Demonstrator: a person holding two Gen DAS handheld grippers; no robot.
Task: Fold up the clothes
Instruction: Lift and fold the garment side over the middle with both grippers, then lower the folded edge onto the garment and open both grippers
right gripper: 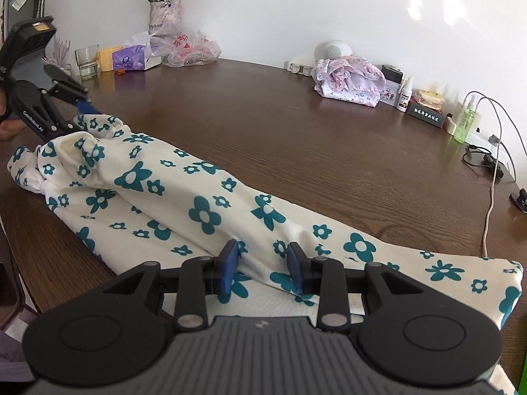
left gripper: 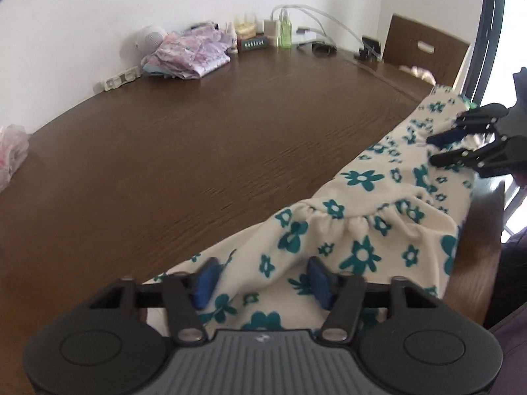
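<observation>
A cream garment with teal flowers [left gripper: 355,230] lies in a long bunched strip along the near edge of the brown wooden table [left gripper: 197,151]. My left gripper [left gripper: 262,279] is open, its blue pads straddling the cloth at the gathered waistband end. My right gripper [right gripper: 263,263] is open over the other end of the garment [right gripper: 197,204], its pads on either side of a ridge of cloth. Each gripper shows in the other's view, the right one [left gripper: 438,149] and the left one [right gripper: 74,103], both at the garment's ends.
A folded pink floral garment [right gripper: 349,82] lies at the back by the wall. Bottles, boxes, cables and a charger [right gripper: 467,118] line the far right edge. A vase, plastic bag [right gripper: 187,49], glass and tissue pack stand at the back left. A wooden chair [left gripper: 425,46] is beyond the table.
</observation>
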